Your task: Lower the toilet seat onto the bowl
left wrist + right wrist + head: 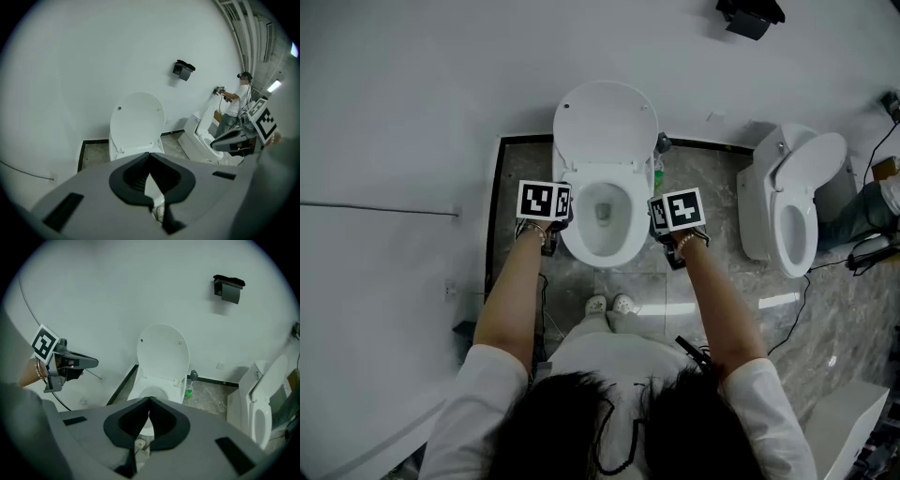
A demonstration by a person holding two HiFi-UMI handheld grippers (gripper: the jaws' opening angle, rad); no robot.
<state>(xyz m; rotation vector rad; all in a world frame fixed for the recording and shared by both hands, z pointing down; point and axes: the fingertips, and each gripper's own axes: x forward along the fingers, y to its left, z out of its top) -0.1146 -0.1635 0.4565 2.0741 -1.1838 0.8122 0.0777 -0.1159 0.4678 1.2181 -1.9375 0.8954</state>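
I note a second toilet (792,202) at right, a green container (658,174) just beside the bowl (602,234), and a black holder (750,17) on the far wall. The toilet seat (606,127) stands raised against that wall behind the bowl, long axis upright, inner face toward me. The left gripper (149,155) and right gripper (149,400) flank the bowl, jaws closed, empty. Only the left gripper view shows another person (236,98).

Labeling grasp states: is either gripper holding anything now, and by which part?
Nothing is held: the left gripper and right gripper are both shut and empty, flanking the toilet bowl, with the toilet seat upright.
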